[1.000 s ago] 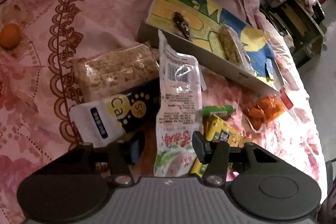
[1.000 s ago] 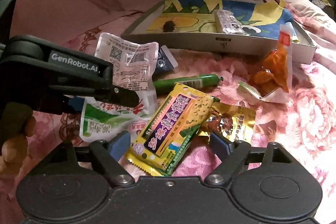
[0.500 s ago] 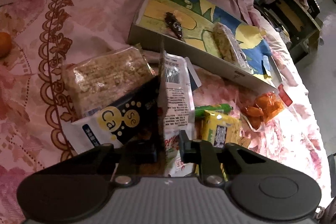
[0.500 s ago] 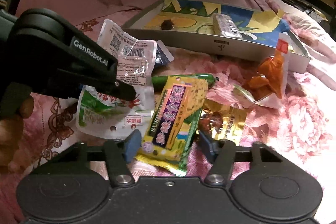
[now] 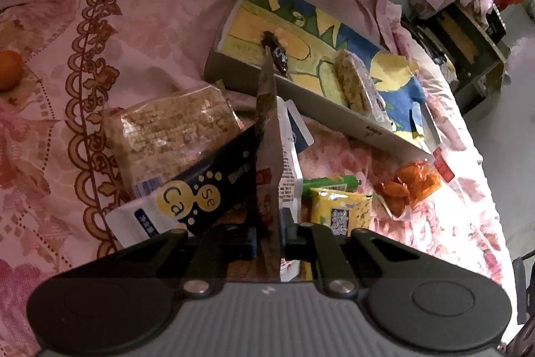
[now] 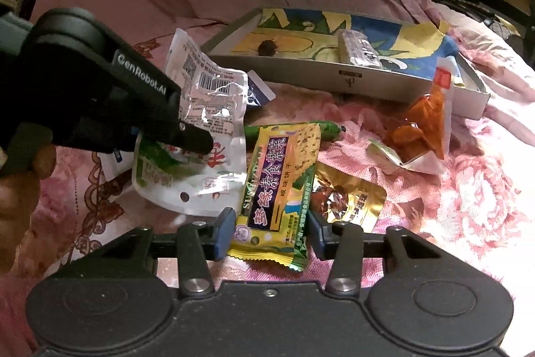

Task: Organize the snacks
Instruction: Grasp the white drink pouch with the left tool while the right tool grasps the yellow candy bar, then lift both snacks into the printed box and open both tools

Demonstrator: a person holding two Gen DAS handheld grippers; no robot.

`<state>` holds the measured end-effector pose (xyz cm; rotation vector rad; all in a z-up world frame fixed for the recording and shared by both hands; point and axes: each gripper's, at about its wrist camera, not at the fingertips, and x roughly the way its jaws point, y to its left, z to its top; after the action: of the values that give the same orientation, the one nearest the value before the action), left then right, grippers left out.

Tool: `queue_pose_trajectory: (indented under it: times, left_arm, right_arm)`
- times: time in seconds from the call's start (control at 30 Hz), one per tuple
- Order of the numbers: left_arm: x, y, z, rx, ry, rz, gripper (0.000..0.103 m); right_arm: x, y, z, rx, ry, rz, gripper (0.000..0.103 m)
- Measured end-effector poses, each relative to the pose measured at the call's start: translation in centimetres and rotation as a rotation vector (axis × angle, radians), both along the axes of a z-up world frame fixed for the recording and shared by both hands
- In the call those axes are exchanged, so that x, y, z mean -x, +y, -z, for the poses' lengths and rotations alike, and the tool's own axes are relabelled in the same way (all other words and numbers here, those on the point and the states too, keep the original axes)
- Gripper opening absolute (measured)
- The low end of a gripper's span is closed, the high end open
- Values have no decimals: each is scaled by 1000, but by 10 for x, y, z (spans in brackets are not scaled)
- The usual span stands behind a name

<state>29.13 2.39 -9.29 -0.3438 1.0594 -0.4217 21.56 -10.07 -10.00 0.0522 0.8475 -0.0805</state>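
**Both grippers on packets, nothing in the tray yet from this pair**

While the left gripper (image 5: 269,231) pinches the white pouch (image 6: 204,122) on edge, its jaws have just been closing and now clamp the pouch's thin lower part, so the pouch stands upright between them. Right gripper (image 6: 269,231): jaws have also just been closing, with the yellow cracker packet (image 6: 281,176) between them; the pads sit against its two long edges, so I read it as gripped (only just, by the look of it). Both packets are on the flowered bed cover (image 6: 468,206), near the painted tray (image 6: 351,79), which already has a wrapped bar (image 6: 357,49) and a small dark snack (image 6: 267,46) in it.

Risks from here, my judgement:
- Yellow packet is held by the edges only; slick foil may bow or slip out on lifting.
- White pouch is floppy and could fold over and drag the dark-blue packet (image 5: 207,193) touching it.
- Gold packet (image 6: 347,199) lies partly under the yellow one and may get pulled along.
- Two grippers are close together; moving to the tray at once could make them bump.
- Open orange snack bag (image 6: 421,129) sits just in front of the tray; a low pass could tip it.
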Motion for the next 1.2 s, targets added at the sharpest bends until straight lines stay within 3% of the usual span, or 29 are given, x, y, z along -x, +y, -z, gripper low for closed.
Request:
queue_pose_trajectory:
  times: [0.43,0.73,0.83,0.87,1.2]
  left_arm:
    - [2,5,-11,41,-63,-25,12]
    - [3,8,-13,65,-77,-38,12]
    - [3,8,-15,74,-84,-40,12]
    - [3,8,-15,74,-84,-39,12]
    - [3,9,-15,80,-90,-43,12]
  right_arm:
    - [8,24,-2,230,-85,-92,46]
    - [8,22,-3,331,-123,-96,43]
    - [9,25,-3,373,-138,-111,39]
    - [9,25,-2,385,-141,-114,27]
    - [13,34,-2,437,-175,-177,20]
